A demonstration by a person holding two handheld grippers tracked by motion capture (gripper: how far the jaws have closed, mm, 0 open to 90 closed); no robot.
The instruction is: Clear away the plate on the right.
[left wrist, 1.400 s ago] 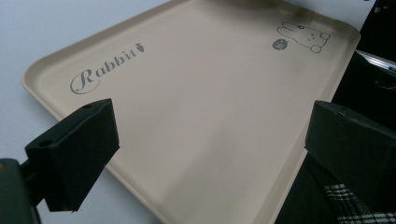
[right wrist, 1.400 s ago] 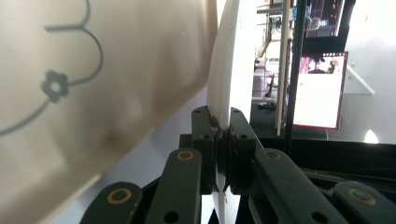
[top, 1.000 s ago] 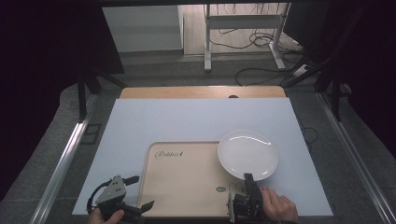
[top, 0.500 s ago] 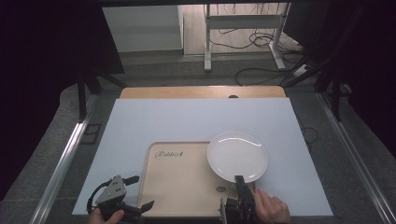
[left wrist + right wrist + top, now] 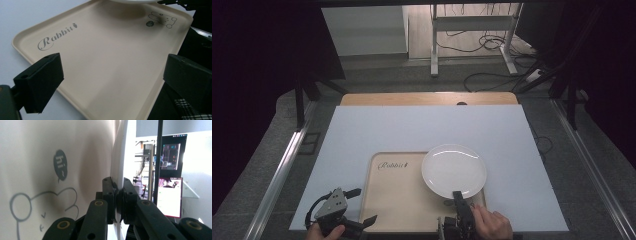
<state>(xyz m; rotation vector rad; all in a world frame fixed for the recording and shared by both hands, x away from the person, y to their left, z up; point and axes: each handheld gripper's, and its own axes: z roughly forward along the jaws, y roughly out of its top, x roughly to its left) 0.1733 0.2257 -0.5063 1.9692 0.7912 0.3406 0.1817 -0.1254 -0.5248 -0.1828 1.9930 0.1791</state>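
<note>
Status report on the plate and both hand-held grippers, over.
Right hand-held gripper shut on plate rim, plate over tray. Left hand-held gripper open, empty, at tray's near edge. Nothing in the way.

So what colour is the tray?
The tray is pale beige with grey rabbit print, clearest in the left gripper view.
</note>
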